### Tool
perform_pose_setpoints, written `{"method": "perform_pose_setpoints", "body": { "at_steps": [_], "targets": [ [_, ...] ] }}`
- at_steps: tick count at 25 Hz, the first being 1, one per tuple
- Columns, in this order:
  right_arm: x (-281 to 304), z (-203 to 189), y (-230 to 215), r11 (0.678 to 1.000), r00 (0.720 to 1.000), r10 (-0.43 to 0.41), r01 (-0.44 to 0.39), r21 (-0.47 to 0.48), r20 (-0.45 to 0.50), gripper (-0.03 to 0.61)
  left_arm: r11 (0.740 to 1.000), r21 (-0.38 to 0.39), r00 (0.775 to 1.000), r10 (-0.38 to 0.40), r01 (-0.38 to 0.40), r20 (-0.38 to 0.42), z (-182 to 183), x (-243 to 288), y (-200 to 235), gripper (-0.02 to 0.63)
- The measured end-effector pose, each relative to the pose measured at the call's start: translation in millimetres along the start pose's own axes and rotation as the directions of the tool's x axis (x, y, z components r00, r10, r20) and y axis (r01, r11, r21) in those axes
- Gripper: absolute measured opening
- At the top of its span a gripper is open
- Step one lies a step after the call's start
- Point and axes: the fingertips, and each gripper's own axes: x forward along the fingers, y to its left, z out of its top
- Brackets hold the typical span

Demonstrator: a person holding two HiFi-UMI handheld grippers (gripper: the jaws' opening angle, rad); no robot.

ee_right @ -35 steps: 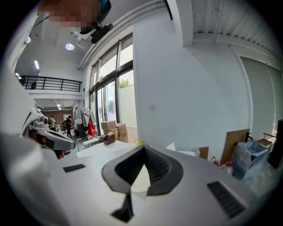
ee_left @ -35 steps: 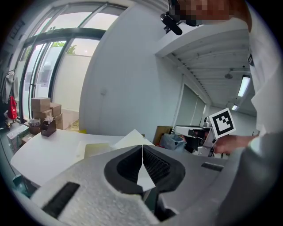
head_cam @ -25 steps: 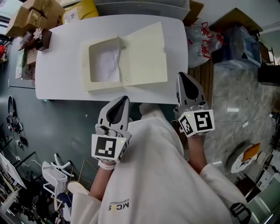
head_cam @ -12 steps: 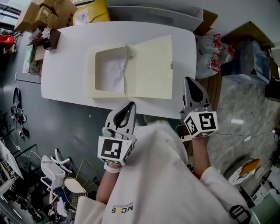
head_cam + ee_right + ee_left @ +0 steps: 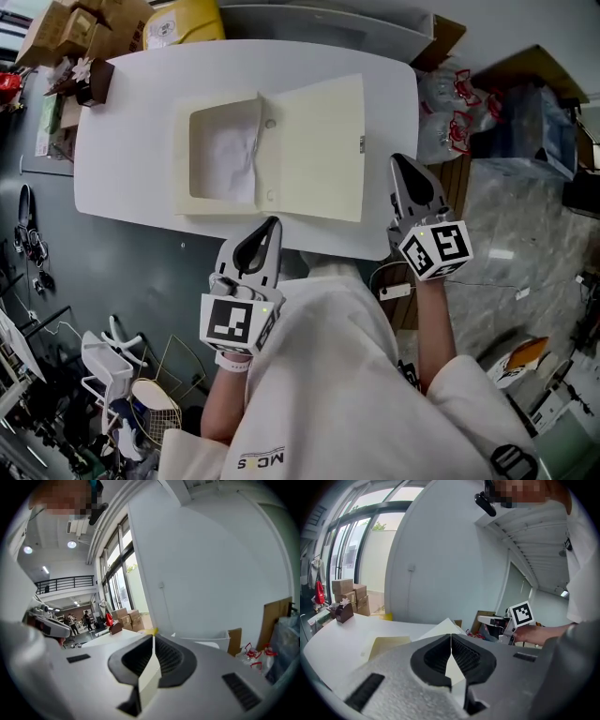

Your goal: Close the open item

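A cream box (image 5: 214,194) lies open on the white table (image 5: 131,131). Its lid (image 5: 314,145) is folded out flat to the right, and white paper (image 5: 230,150) sits in the base. My left gripper (image 5: 273,223) is shut and empty at the table's front edge, just short of the box. Off the table's right front corner, beside the lid's edge, my right gripper (image 5: 400,159) is shut on nothing. In the left gripper view the shut left gripper (image 5: 451,637) points at the box (image 5: 386,644). The right gripper view shows the right gripper (image 5: 153,641) with its jaws together.
Cardboard boxes (image 5: 84,23) and a yellow bag (image 5: 183,23) stand behind the table's far left. A small brown holder (image 5: 89,80) sits on the left corner. A white bin (image 5: 319,19) is behind the table, and plastic bags (image 5: 450,94) lie on the floor to the right.
The head view has swayed a little. Both grippers stay shut near the table's front edge, and the box lies open as before.
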Motion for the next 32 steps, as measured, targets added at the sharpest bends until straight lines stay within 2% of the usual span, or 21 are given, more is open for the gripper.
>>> {"method": "perform_pose_setpoints", "body": {
  "at_steps": [8,10,13,17,20,25,28,32],
  "targets": [
    [21.4,-35.7,-24.3,0.994,0.990,0.098,-0.102,-0.035,-0.103,0.018,1.000,-0.010,0.998,0.008,-0.009,-0.057,-23.8,25.3,15.3,0.028],
    [29.1,-46.6,-25.2,0.992,0.982,0.127,-0.127,0.011,-0.139,0.028,1.000,-0.030,0.997,0.006,-0.008,-0.078,-30.0,32.6,17.9,0.028],
    [39.4,-58.7,-18.8,0.979,0.970,0.173,-0.151,0.137,-0.171,0.095,0.999,-0.047,0.996,0.003,-0.008,-0.092,-38.6,41.5,20.7,0.028],
    [49.3,-78.4,-15.0,0.970,0.960,0.160,-0.109,0.217,-0.232,0.117,0.999,-0.054,0.994,-0.003,-0.003,-0.113,-48.0,49.1,21.2,0.028],
    [59.3,-86.7,-10.4,0.950,0.952,0.179,-0.102,0.296,-0.247,0.146,0.997,-0.072,0.992,-0.006,-0.003,-0.123,-57.5,54.4,23.7,0.028],
    [60.9,-88.8,7.7,0.931,0.941,0.230,-0.138,0.337,-0.250,0.155,0.993,-0.112,0.990,0.005,-0.021,-0.143,-73.7,50.4,30.6,0.028],
    [58.7,-94.6,17.1,0.919,0.919,0.275,-0.165,0.358,-0.282,0.161,0.991,-0.130,0.989,0.007,-0.026,-0.149,-79.7,50.0,34.0,0.028],
    [56.8,-101.5,40.7,0.931,0.888,0.306,-0.204,0.303,-0.343,0.163,0.989,-0.146,0.988,0.001,-0.023,-0.151,-84.8,49.3,34.9,0.028]
  ]
}}
